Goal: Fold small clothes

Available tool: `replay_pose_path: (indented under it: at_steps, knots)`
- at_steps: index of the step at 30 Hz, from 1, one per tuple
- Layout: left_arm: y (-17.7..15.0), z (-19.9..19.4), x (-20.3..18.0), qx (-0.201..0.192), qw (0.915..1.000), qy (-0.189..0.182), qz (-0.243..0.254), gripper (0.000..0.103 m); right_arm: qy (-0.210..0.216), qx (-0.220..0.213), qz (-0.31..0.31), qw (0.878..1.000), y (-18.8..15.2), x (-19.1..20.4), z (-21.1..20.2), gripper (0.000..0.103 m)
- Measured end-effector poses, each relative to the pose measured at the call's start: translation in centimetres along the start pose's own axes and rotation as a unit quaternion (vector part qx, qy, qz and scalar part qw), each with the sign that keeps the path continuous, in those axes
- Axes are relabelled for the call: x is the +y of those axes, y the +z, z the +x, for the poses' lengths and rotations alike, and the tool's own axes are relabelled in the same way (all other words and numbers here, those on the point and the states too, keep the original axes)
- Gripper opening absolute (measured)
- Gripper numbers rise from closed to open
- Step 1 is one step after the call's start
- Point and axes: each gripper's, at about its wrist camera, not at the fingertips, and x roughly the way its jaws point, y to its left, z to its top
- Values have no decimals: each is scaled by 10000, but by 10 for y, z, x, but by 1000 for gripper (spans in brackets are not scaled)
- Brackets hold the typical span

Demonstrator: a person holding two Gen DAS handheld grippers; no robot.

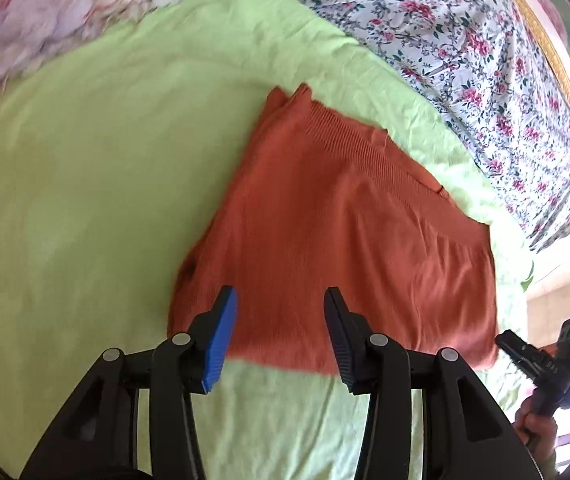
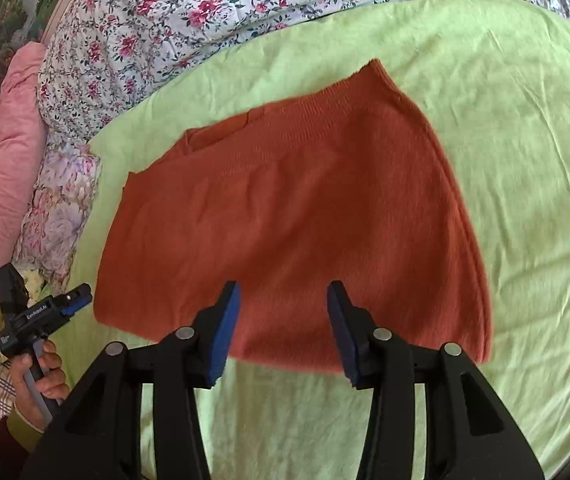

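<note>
A rust-orange knitted garment (image 1: pixel 325 220) lies folded flat on the light green sheet (image 1: pixel 85 200), ribbed band toward the far side. In the left wrist view my left gripper (image 1: pixel 279 300) hovers over the garment's near edge, jaws open, nothing pinched between the blue pads. My right gripper (image 1: pixel 503 342) shows at the garment's right corner, held by a hand. In the right wrist view the same garment (image 2: pixel 305 208) fills the middle. My right gripper (image 2: pixel 284 292) stands open above its near hem, empty. My left gripper (image 2: pixel 81 296) sits beside the garment's left corner.
A floral quilt (image 2: pixel 205 20) is bunched along the far side of the green sheet (image 2: pixel 525 160). A pink padded blanket (image 2: pixel 1 168) and a pale flowered pillow (image 2: pixel 57 208) lie at the left. A gold picture frame (image 1: pixel 557 60) lines the wall.
</note>
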Motion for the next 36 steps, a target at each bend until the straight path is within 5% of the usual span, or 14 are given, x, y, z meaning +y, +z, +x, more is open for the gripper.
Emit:
replay_pose_path:
  at_steps: [8, 17, 36]
  knots:
    - [-36, -4, 13, 225, 9983, -307, -451, 57, -12, 20, 22, 10000, -30, 9, -11, 57]
    - [-60, -3, 16, 421, 9970, -368, -527, 58, -37, 70, 7, 10000, -51, 13, -17, 60]
    - [-44, 30, 31, 337, 9838, -625, -1646, 73, 197, 194, -21, 9996, -57, 19, -15, 62]
